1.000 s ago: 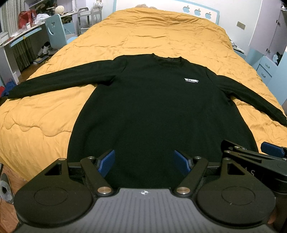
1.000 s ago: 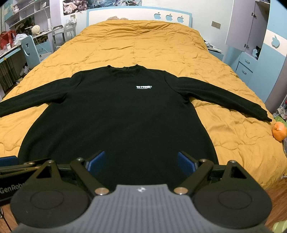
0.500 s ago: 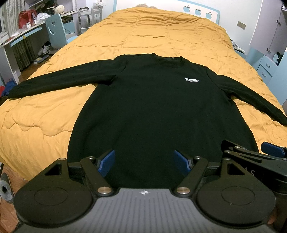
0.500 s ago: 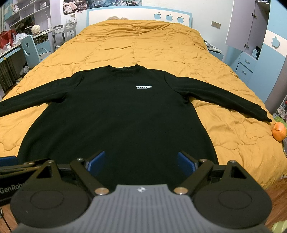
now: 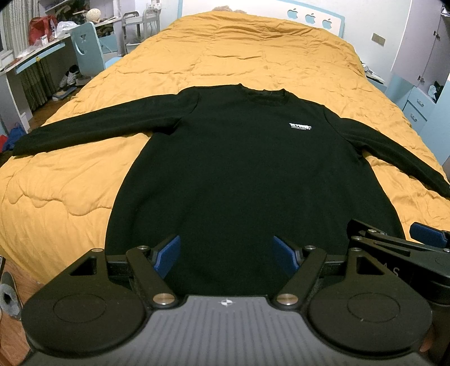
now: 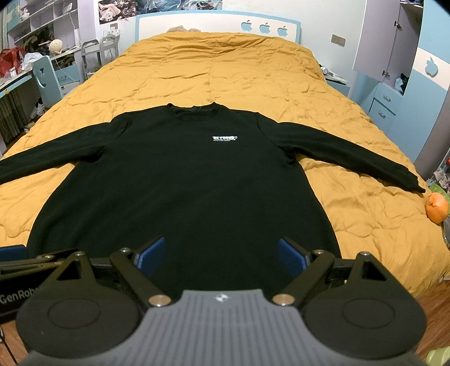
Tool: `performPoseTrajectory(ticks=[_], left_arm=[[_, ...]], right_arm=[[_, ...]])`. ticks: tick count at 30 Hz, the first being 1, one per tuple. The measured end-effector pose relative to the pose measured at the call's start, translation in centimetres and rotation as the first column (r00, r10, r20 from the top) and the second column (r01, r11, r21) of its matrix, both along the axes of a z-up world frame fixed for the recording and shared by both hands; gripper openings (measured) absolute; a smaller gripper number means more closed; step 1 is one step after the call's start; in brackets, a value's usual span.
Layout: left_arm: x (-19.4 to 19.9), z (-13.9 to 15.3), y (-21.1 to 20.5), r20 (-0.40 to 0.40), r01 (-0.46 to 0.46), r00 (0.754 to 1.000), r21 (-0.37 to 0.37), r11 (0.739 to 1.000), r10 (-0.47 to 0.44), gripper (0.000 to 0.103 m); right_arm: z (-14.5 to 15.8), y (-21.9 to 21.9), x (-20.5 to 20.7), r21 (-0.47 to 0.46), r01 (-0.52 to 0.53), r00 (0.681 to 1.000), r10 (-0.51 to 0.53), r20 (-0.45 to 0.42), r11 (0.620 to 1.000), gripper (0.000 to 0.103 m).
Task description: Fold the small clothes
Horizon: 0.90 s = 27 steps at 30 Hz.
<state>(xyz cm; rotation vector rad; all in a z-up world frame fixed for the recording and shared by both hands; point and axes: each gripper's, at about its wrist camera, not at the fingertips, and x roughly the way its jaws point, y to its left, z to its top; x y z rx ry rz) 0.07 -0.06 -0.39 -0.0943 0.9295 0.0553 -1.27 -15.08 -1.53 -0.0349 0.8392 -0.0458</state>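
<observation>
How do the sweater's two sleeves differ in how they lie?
The left sleeve runs almost straight out sideways; the right sleeve slants down toward the hem side. The right sleeve's cuff ends near the quilt edge by an orange object. Both lie flat, unfolded, on the quilt.

Black tool, blue pads

Sweater flat on the bed, sleeves out sideways, collar toward the headboard.

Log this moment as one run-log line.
stage: pre-fold | sweater: flat on bed, sleeves spread | left gripper: open, at hem | right gripper: open, at hem
</observation>
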Motion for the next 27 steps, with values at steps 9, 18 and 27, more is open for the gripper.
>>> performPoseTrajectory(ticks=[9, 18, 27], left_arm=[[0.2, 0.1, 0.0, -0.008, 0.002, 1.0, -0.002, 1.0, -0.002, 0.087], [1.1, -1.0, 0.2, -0.039, 0.053, 0.998, -0.046, 0.998, -0.054, 0.087], [2.7, -2.4, 7.7, 0.024, 0.003, 1.0, -0.272, 0.962, 0.004, 0.084]], right_arm=[[0.1, 0.6, 0.3, -0.009, 0.005, 1.0, -0.005, -0.007, 1.0, 0.083], [0.1, 0.5, 0.5, 0.002, 0.029, 0.999, -0.029, 0.029, 1.0, 0.083], [1.1, 3.8, 3.1, -0.002, -0.112, 0.978, 0.111, 0.177, 0.994, 0.083]])
